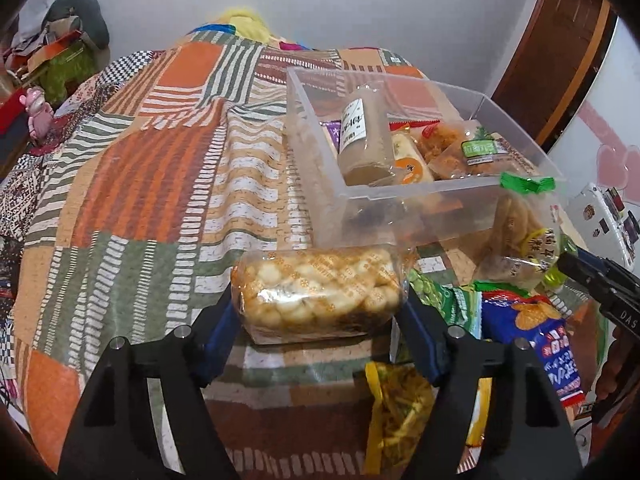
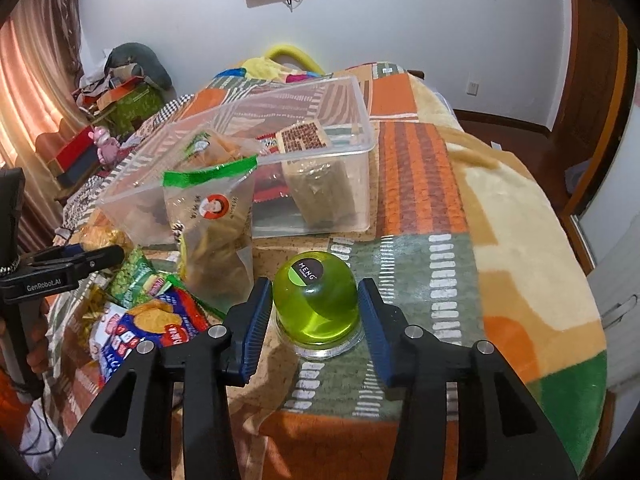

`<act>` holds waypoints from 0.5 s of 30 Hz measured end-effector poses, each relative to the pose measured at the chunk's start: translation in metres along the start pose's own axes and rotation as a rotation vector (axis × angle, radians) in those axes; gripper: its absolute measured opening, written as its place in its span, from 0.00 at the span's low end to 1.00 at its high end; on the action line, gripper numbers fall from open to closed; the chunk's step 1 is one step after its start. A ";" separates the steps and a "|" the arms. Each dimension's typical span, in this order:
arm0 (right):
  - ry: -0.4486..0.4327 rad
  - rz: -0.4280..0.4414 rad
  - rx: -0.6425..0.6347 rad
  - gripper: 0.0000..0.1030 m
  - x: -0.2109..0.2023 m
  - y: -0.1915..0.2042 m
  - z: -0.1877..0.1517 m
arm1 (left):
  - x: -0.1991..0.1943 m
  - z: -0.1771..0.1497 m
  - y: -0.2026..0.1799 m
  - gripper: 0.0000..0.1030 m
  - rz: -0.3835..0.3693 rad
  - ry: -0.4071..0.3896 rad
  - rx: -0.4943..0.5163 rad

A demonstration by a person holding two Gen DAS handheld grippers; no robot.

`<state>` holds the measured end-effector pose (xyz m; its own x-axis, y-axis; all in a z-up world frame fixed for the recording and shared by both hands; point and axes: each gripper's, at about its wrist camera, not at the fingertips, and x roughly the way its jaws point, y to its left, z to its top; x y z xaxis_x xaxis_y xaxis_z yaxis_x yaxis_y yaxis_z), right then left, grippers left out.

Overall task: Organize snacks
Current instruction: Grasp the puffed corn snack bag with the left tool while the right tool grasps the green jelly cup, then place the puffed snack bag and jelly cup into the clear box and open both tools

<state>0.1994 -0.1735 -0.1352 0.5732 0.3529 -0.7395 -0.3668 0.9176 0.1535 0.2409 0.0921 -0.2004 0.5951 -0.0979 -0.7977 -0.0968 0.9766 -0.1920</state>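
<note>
- The left gripper (image 1: 320,300) grips a clear bag of round biscuits (image 1: 318,294), both pads pressed into its ends, held just before the bin (image 1: 460,204).
- The right gripper (image 2: 316,320) stands wide, straddling a green jelly cup (image 2: 316,304) on the blanket (image 2: 420,184), pads just clear of it.
- The bin already holds several packets; task seems about half done.
- Left outside: jelly cup, tall bag (image 2: 216,220) leaning on the bin, pea packet (image 2: 134,280), chip bag (image 2: 156,328).

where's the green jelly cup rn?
Right wrist view: the jelly cup sits upside-down on the blanket between the right gripper's open jaws, nearer than the clear bin.
</note>
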 end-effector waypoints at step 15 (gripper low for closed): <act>-0.157 -0.013 -0.013 0.40 -0.044 -0.002 0.032 | -0.067 0.041 -0.031 0.71 -0.039 -0.170 0.059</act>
<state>0.1984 -0.1848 -0.0815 0.6847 0.3666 -0.6299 -0.3679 0.9199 0.1355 0.2366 0.0762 -0.1171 0.7244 -0.1065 -0.6811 -0.0276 0.9827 -0.1830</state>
